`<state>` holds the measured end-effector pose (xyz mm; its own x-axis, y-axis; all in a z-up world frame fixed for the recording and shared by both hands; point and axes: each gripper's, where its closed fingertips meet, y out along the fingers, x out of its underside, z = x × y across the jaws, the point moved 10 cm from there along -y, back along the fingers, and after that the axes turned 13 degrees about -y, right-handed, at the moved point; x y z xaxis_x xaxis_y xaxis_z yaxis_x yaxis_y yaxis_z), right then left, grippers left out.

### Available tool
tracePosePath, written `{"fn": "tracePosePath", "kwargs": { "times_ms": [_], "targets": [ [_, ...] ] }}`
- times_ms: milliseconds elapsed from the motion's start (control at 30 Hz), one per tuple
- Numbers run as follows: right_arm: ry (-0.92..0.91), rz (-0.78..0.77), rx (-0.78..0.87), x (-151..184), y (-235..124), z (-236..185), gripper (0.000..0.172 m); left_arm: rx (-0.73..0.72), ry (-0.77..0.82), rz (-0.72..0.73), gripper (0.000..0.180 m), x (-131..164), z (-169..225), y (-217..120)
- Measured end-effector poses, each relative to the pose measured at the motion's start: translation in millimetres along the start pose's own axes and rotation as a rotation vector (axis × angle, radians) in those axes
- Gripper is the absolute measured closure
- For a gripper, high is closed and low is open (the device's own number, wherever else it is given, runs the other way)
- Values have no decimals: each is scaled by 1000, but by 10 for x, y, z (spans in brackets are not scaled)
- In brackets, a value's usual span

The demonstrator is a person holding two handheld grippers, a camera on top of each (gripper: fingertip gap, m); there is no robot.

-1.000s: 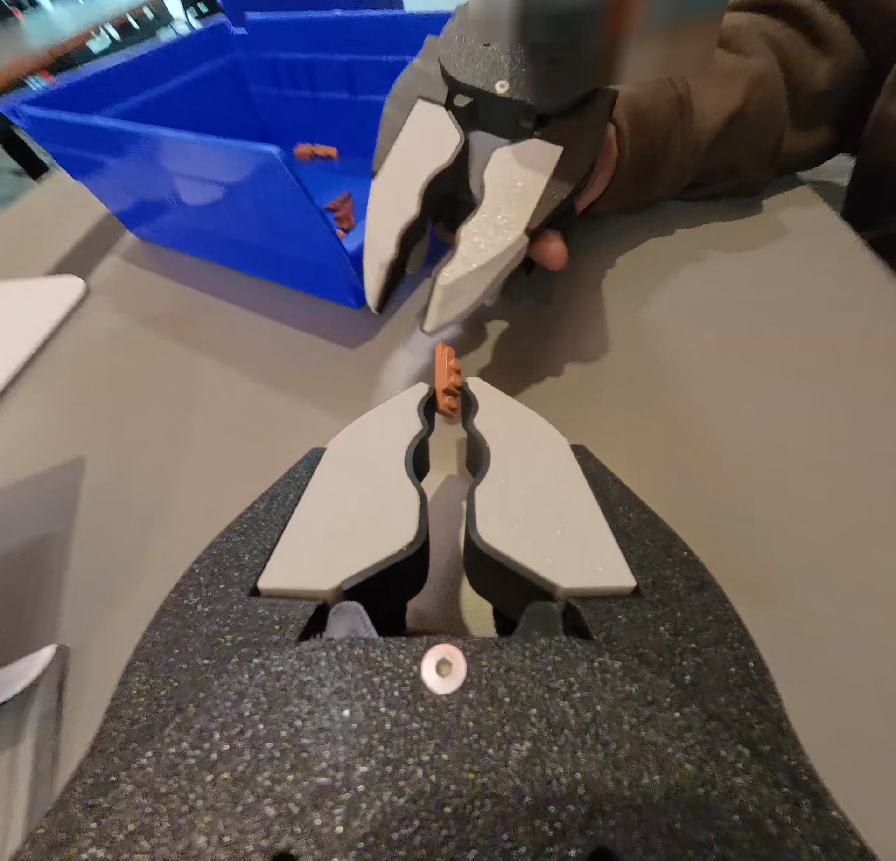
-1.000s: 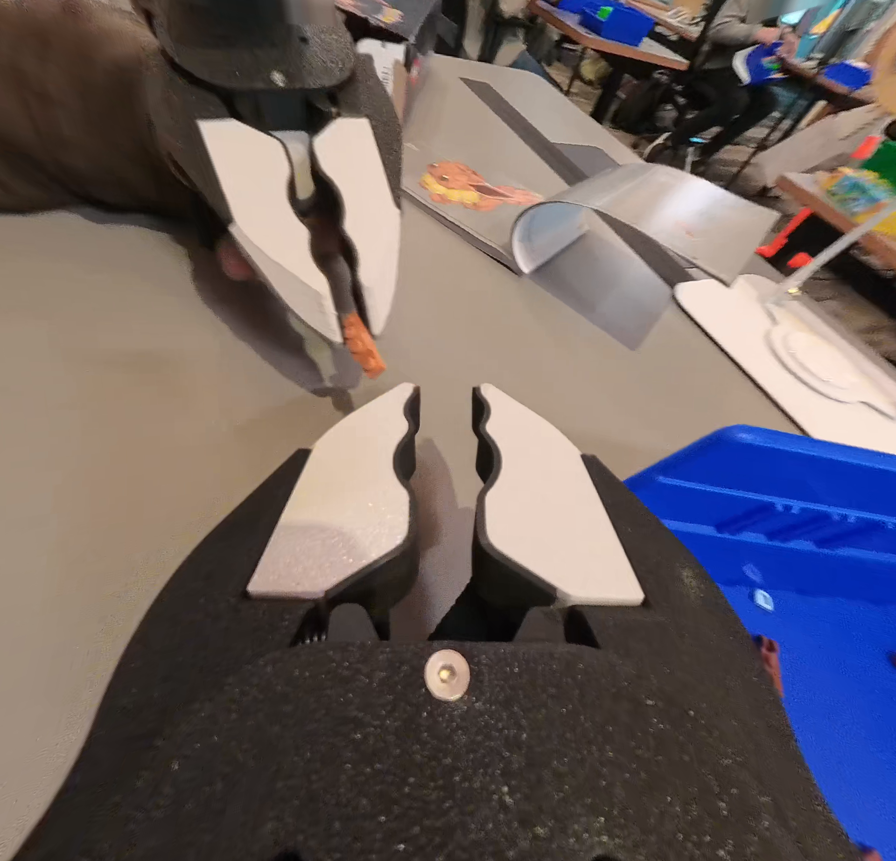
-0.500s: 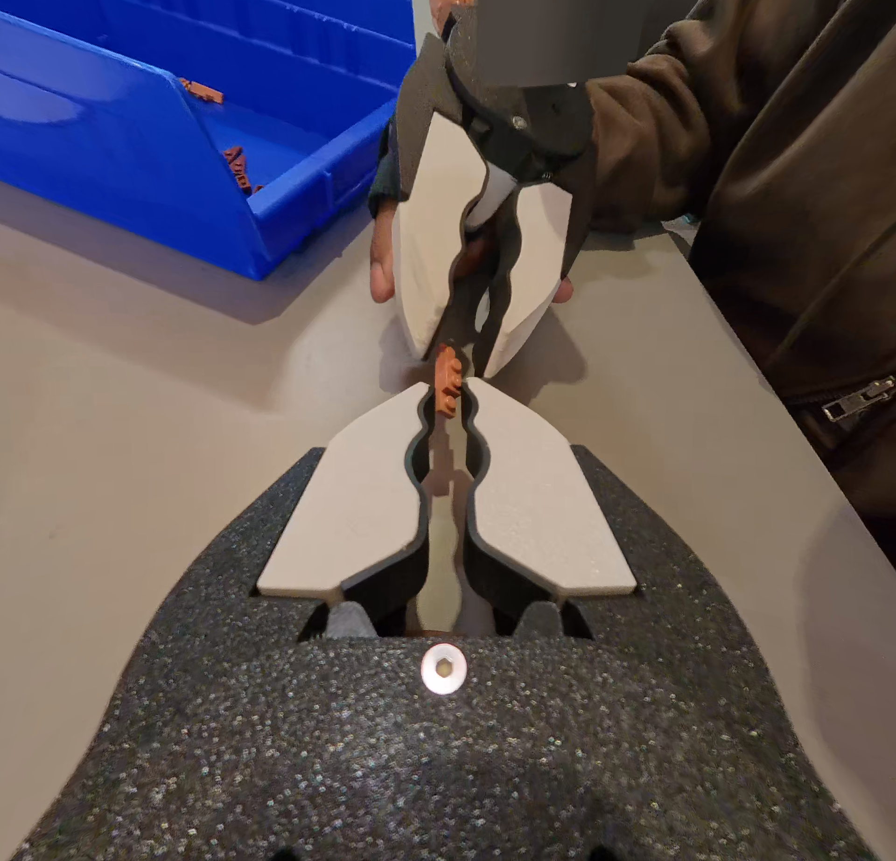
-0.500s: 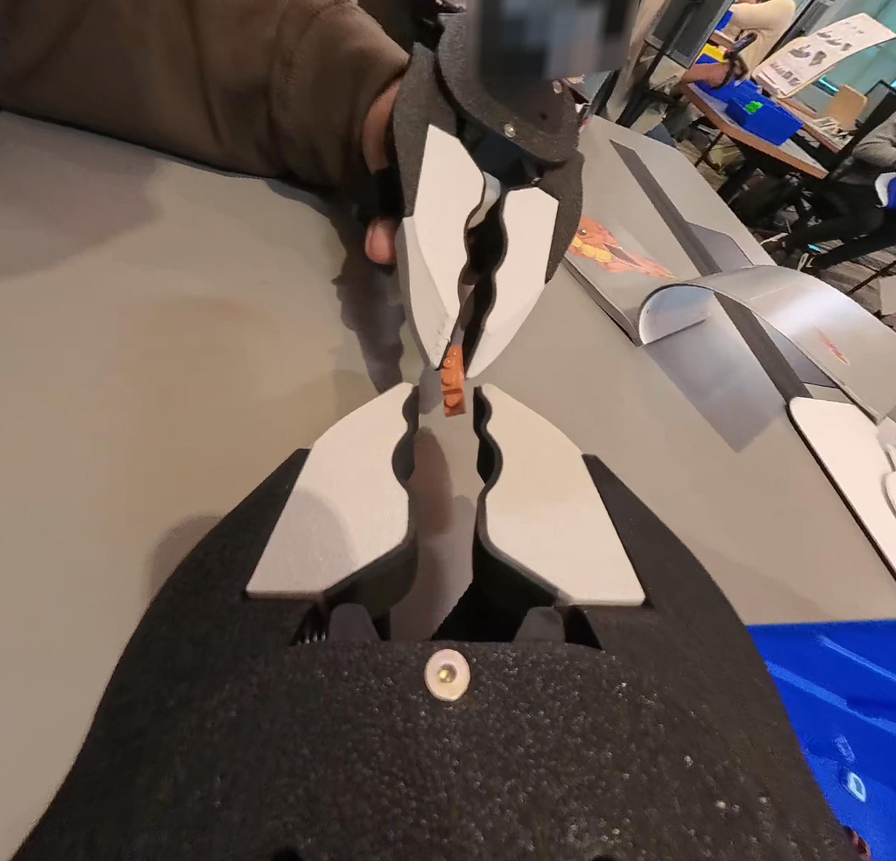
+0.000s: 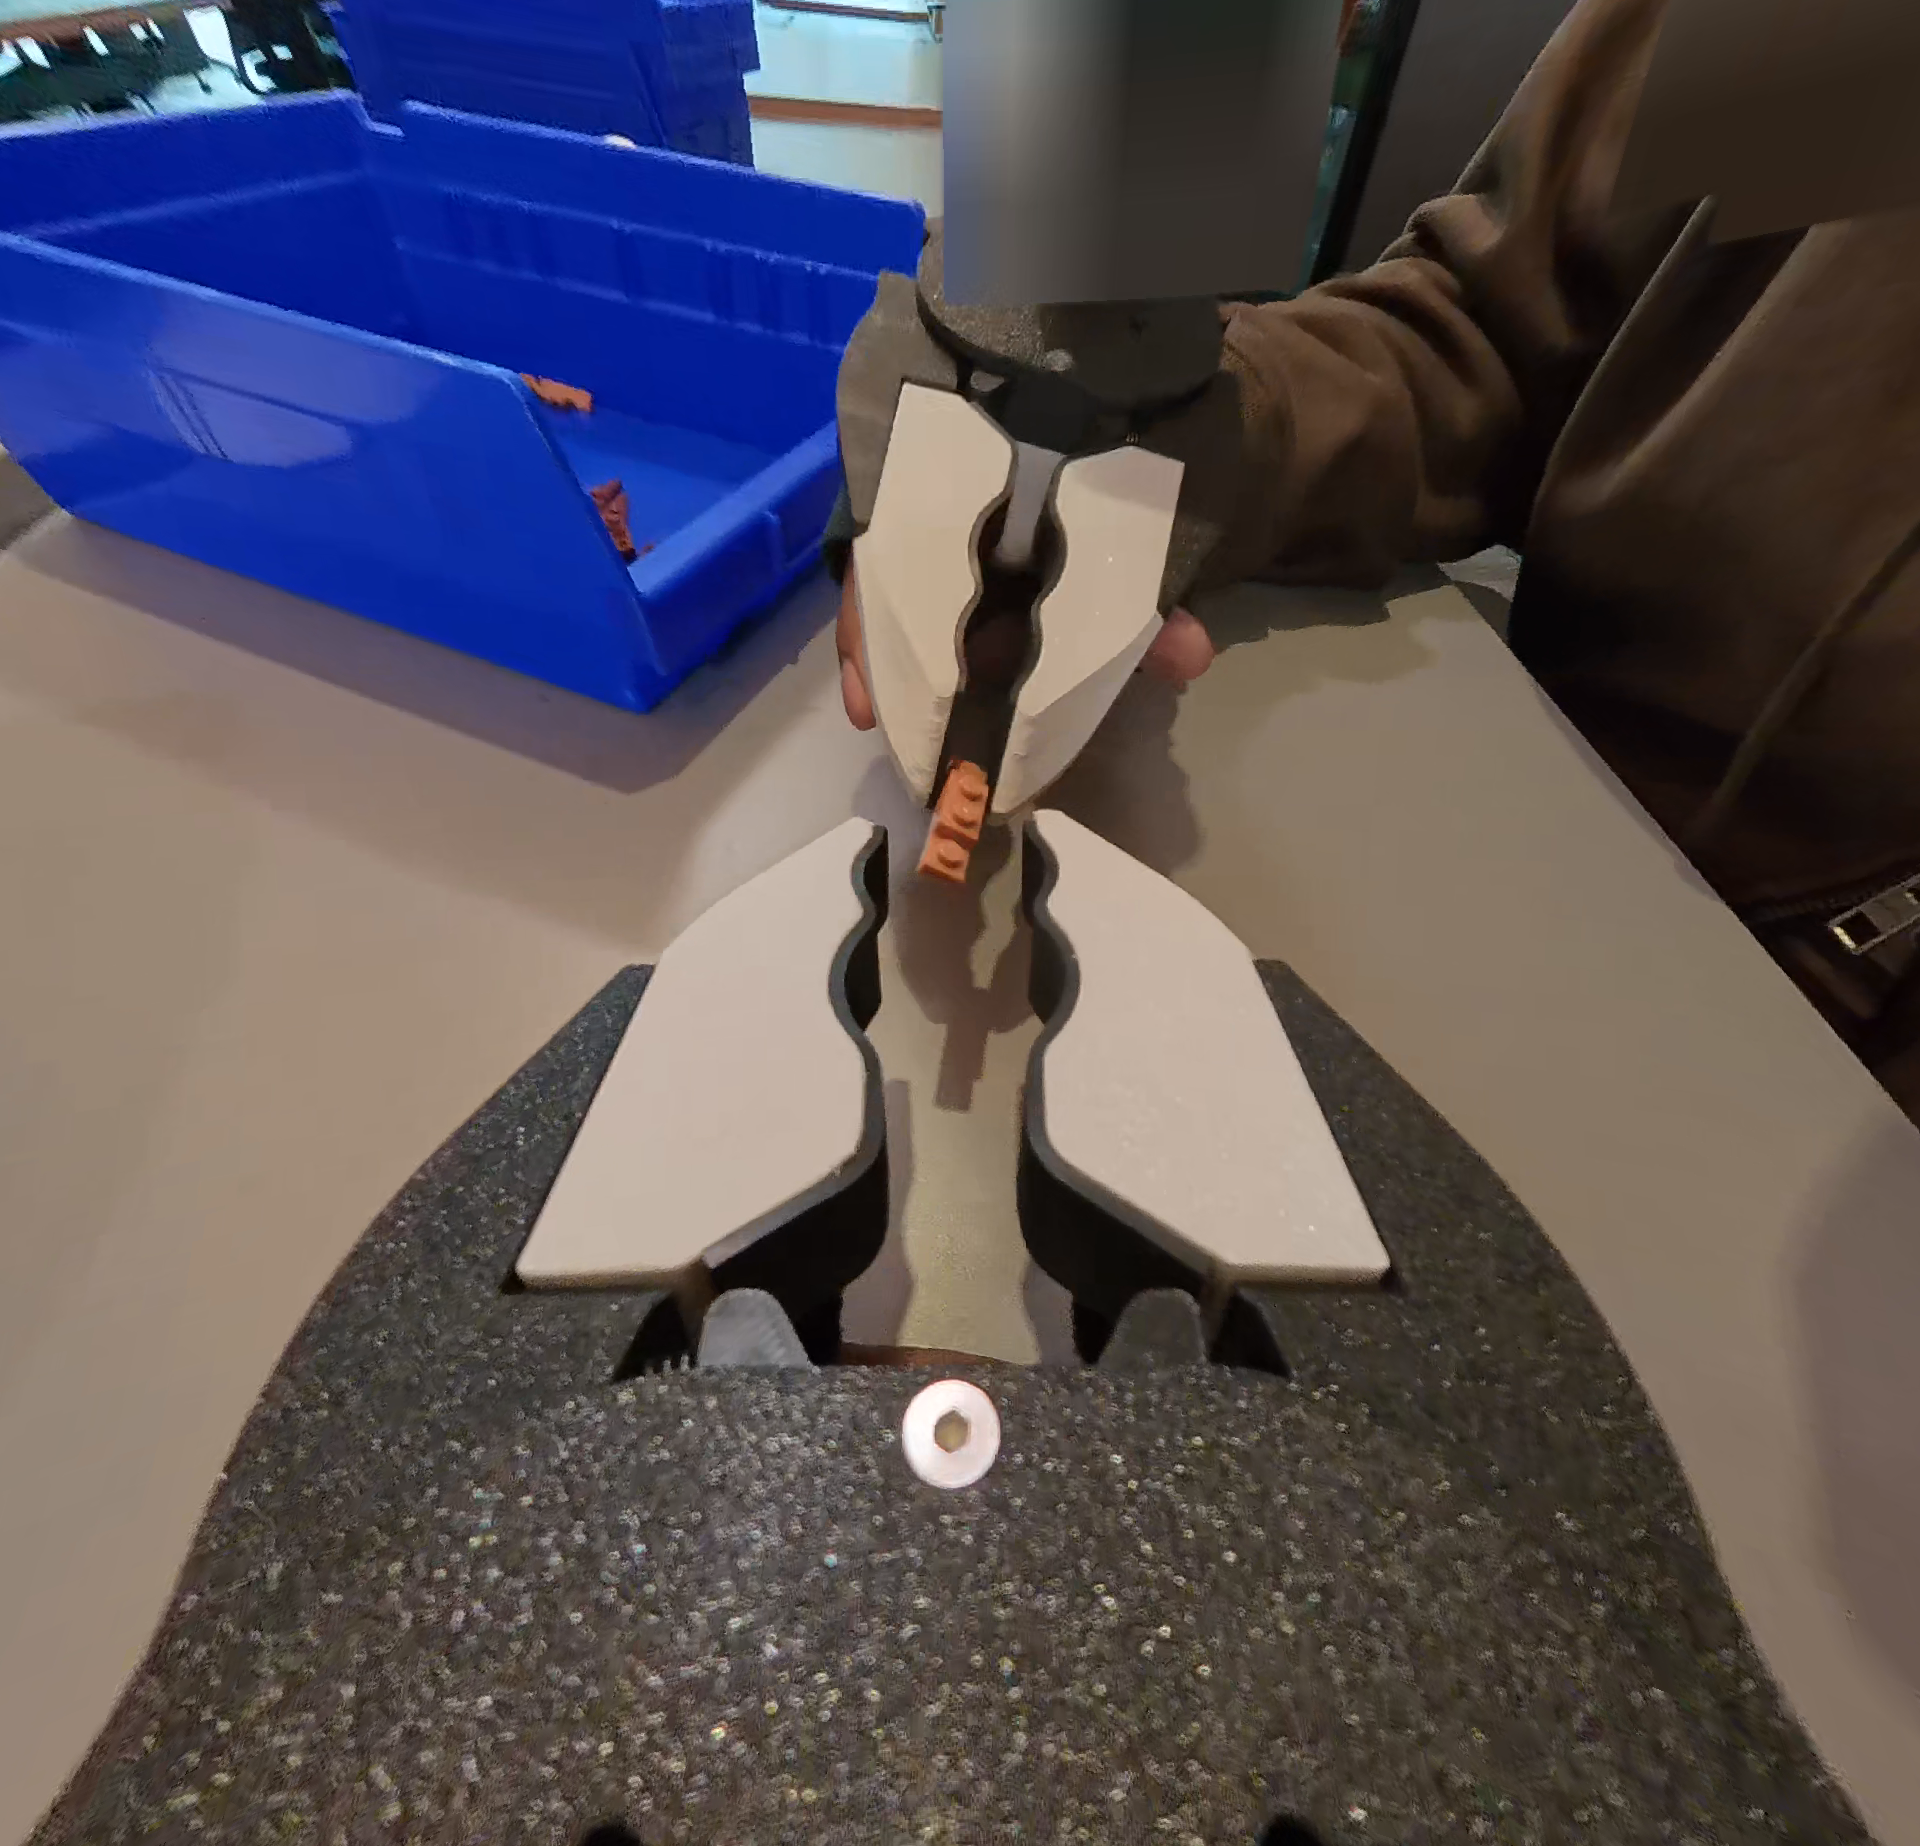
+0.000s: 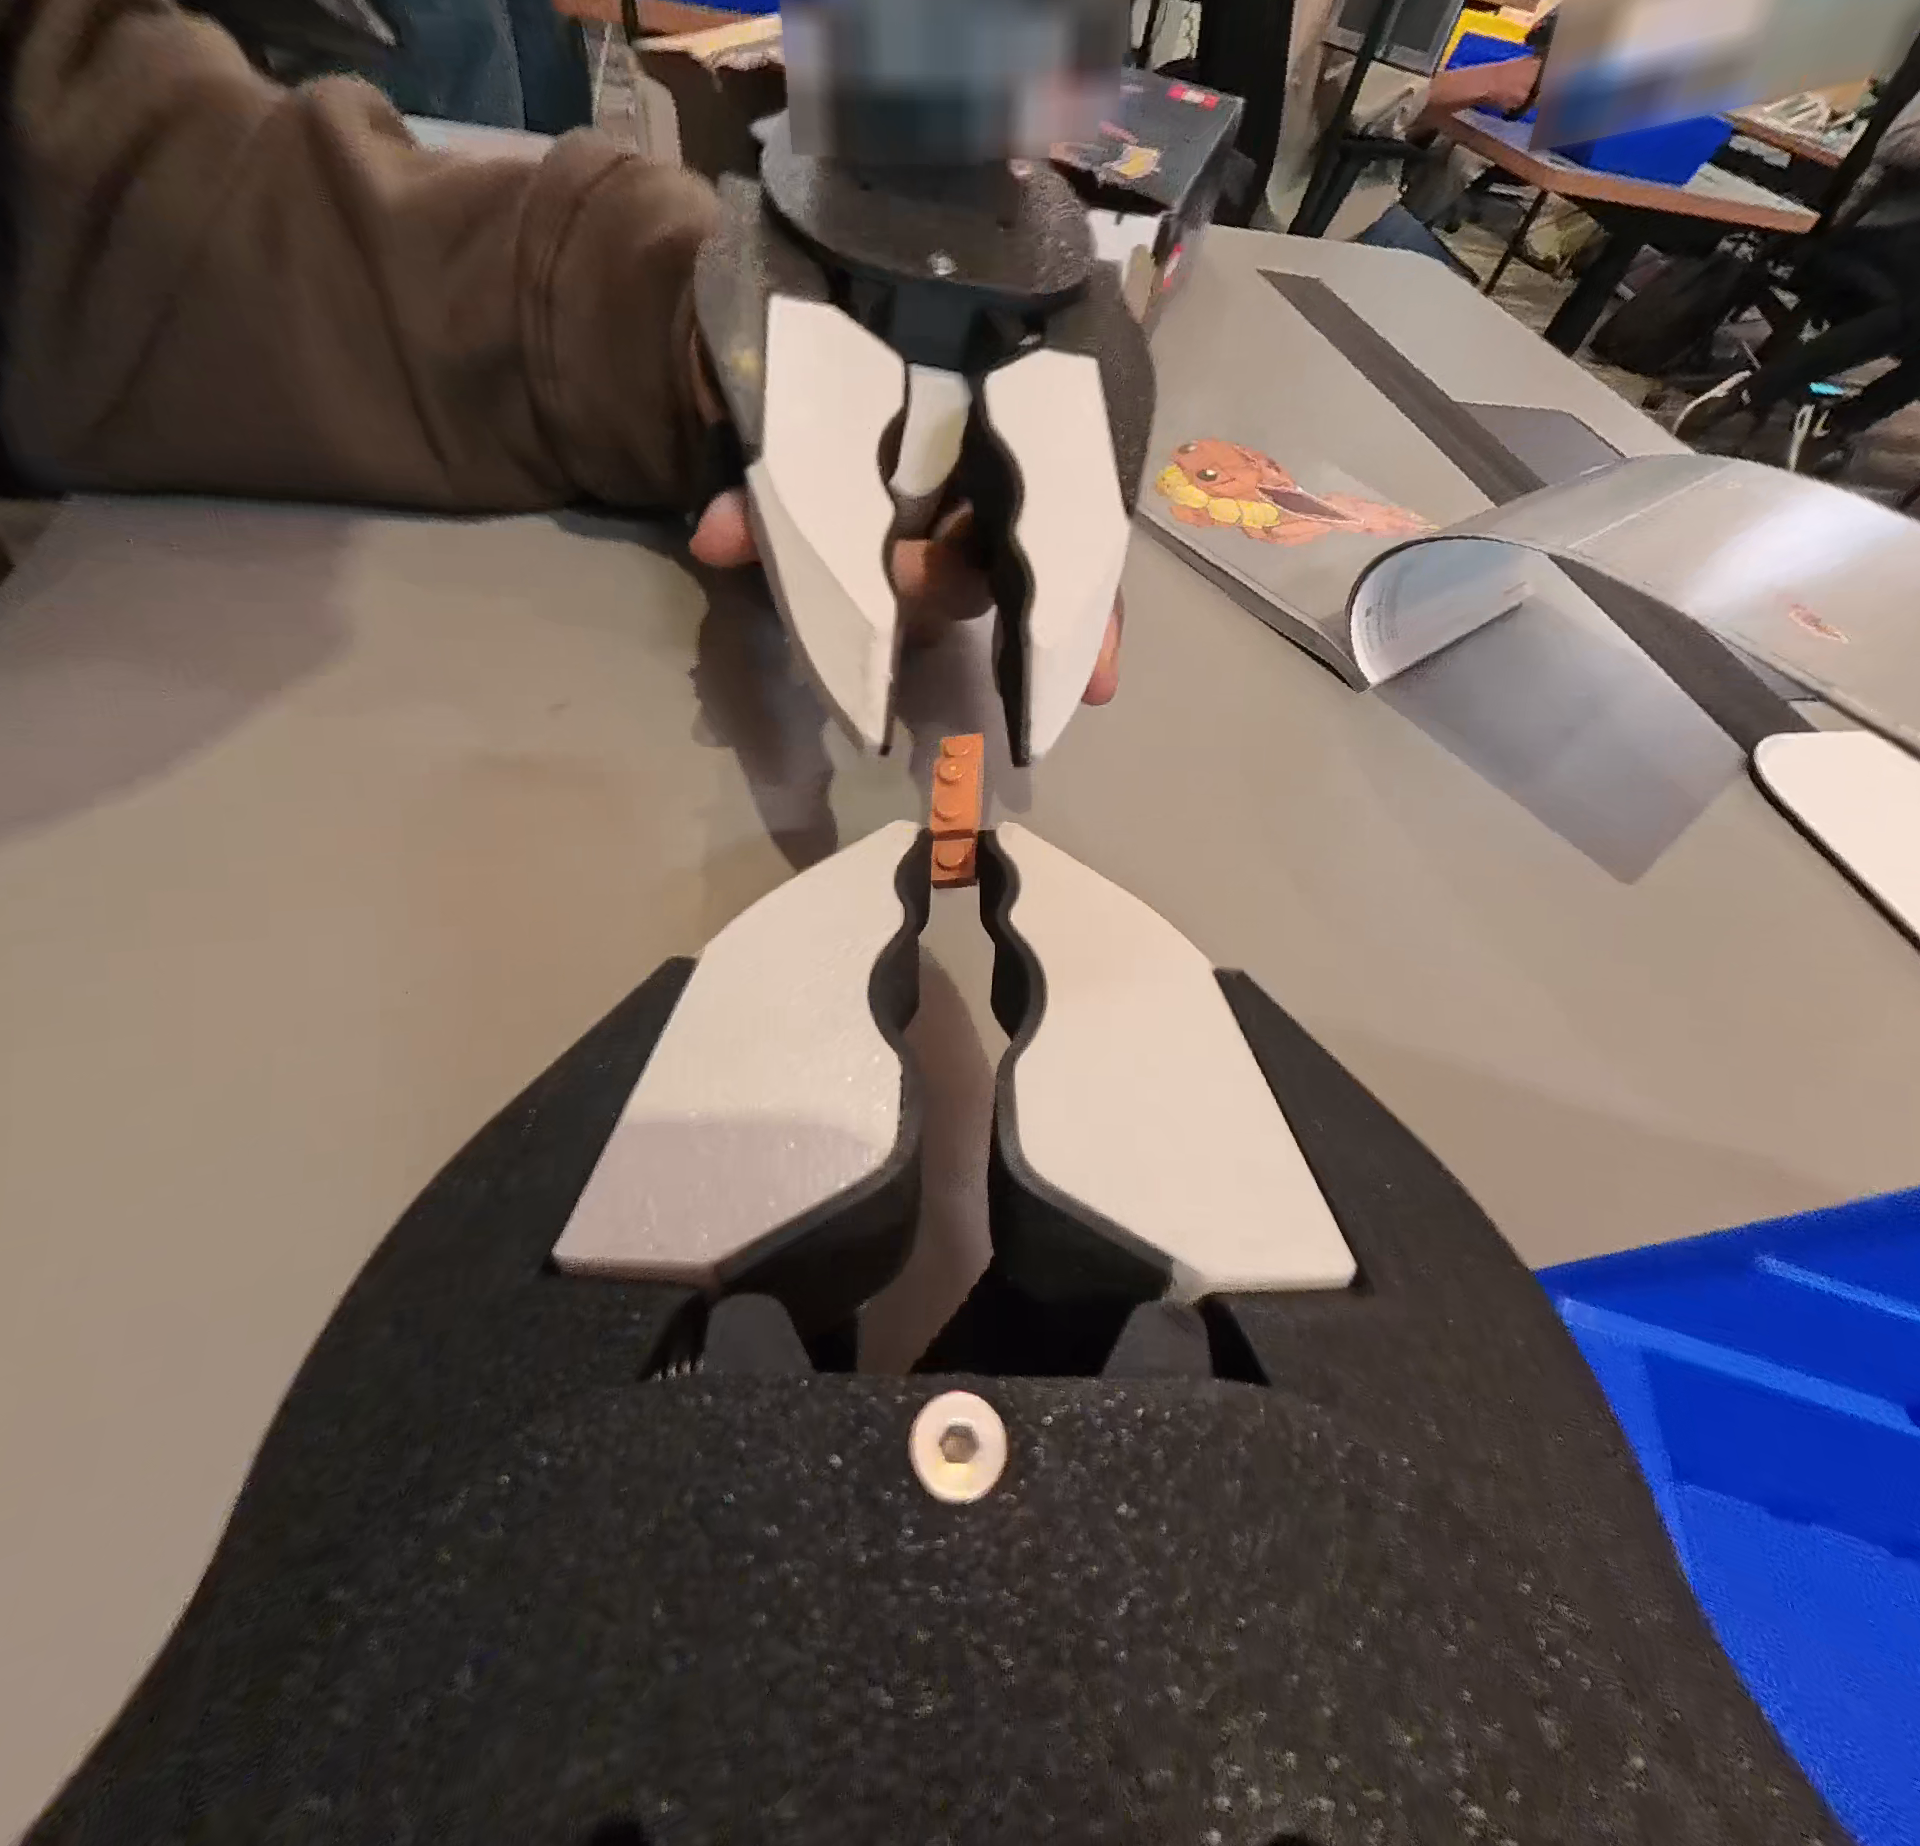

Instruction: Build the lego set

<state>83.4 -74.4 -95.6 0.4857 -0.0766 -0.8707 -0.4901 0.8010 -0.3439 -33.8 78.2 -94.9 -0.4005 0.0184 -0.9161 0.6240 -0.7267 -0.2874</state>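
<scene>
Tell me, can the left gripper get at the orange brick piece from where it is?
Probably yes: the left gripper is open with the orange brick piece hanging between its tips, though the right gripper is shut on it.

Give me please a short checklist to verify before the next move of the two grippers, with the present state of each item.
1. Right gripper pinches the orange brick strip at its tips: ok.
2. Left gripper is open, its fingers clear of the strip on both sides: ok.
3. Strip is off the grey table, not resting on it: ok.
4. Strip sits straight in the grasp: not ok, it looks tilted in the left wrist view.
5. How firm the grip is, with only one end of the strip between the pads: cannot tell.
6. Blue bin stands apart from both grippers: ok.
</scene>
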Motion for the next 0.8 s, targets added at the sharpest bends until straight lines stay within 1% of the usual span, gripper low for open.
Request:
{"fn": "tracePosePath", "kwargs": {
  "times_ms": [167,267,467,567,633,700,800],
  "targets": [
    [78,41,-11,-6,-17,33,164,-41,97,-1,159,6,41,37],
    [85,35,-32,-17,2,11,164,-63,151,-4,166,15,64,63],
    [114,41,-46,-45,23,-35,163,-40,221,-10,172,35,94,52],
    [100,21,-14,-50,27,-53,161,-34,216,-27,172,39,85,53],
    [83,7,7,-48,24,-65,151,-39,201,-18,172,31,70,41],
    [57,-19,30,-39,15,-78,145,-50,175,0,173,20,40,11],
    [1,-94,90,-11,-20,-91,141,-90,138,31,172,4,-19,-40]
  ]
}}
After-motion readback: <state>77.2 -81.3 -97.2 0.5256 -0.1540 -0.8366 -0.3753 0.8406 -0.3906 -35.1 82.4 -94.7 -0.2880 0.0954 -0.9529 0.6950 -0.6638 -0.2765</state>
